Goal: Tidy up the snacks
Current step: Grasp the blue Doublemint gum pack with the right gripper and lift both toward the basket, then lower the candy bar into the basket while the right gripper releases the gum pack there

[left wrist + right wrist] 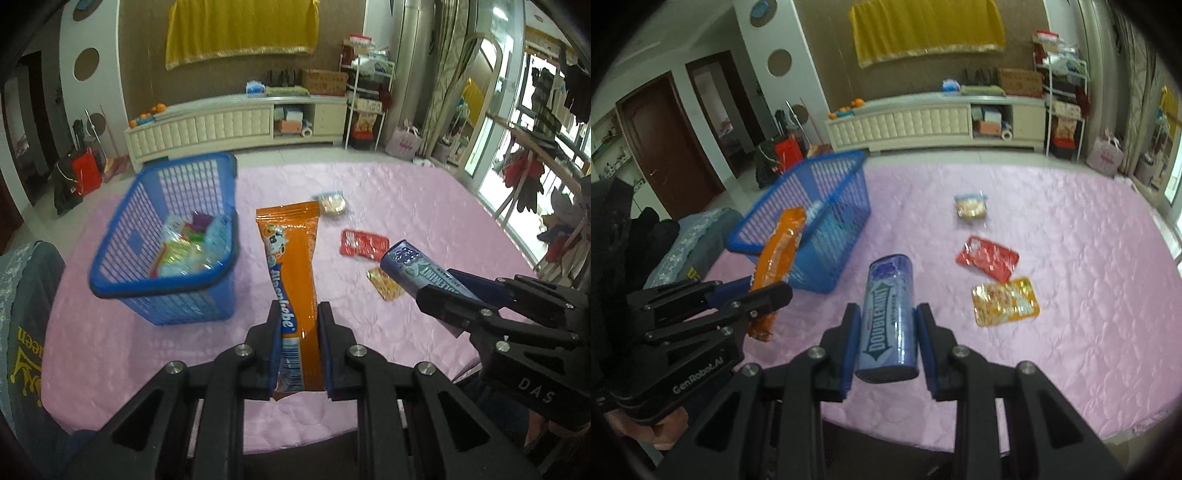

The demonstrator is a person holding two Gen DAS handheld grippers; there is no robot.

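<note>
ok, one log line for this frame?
left hand-held gripper: shut on orange Alpenliebe packet | right hand-held gripper: shut on Doublemint bottle | blue basket: holds snacks | three packets left on table

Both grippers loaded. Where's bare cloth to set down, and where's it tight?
Free: the pink cloth right of and beyond the red packet, yellow packet and clear biscuit pack; also the strip between those and the blue basket. Tight: inside the basket, already holding snacks.

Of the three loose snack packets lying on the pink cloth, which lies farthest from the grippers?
The clear packet of pale biscuits, beyond the red packet and the orange-yellow packet.
</note>
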